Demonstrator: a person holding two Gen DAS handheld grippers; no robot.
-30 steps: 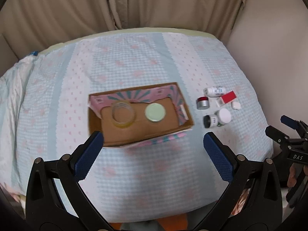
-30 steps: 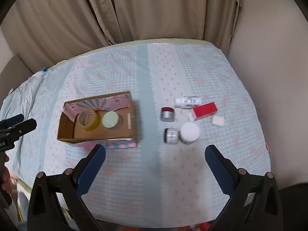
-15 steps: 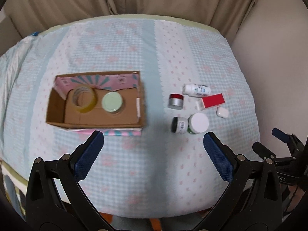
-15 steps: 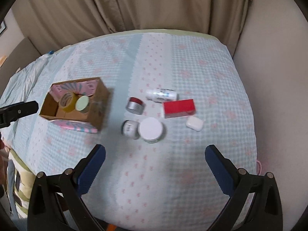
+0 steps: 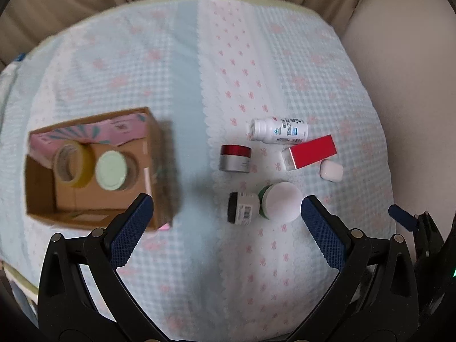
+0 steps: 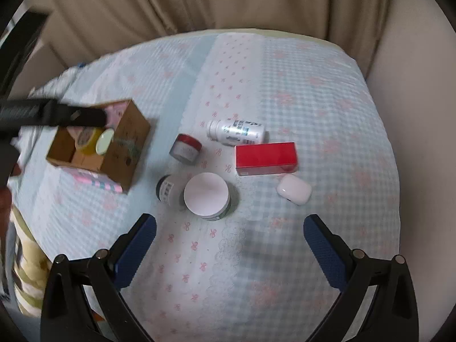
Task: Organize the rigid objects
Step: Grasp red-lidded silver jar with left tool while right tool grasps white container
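A cardboard box [image 5: 159, 171] [image 6: 129, 148] holds a tape roll [image 5: 72, 162] and a green-lidded jar [image 5: 111, 166]. To its right lie a white bottle [image 5: 280, 132] [image 6: 236, 132], a red box [image 5: 312, 152] [image 6: 266, 158], a red-lidded silver jar [image 5: 235, 158] [image 6: 185, 148], a small black-capped jar [image 5: 242, 208] [image 6: 165, 189], a white-lidded jar [image 5: 280, 202] [image 6: 206, 193] and a white earbud case [image 5: 330, 171] [image 6: 295, 189]. My left gripper [image 5: 226, 212] hovers open above the two near jars. My right gripper [image 6: 229, 232] is open, just short of the white-lidded jar.
The objects rest on a table covered in a light blue and pink patterned cloth [image 5: 176, 65] [image 6: 299, 85]. Beige curtains [image 6: 228, 0] hang behind, and a wall [image 6: 421, 85] stands at the right. The cloth's near edge drops off at the lower left.
Both grippers have moved right and closer to the loose items, which now look larger. The box has slid toward the left of both views. Both stay open.
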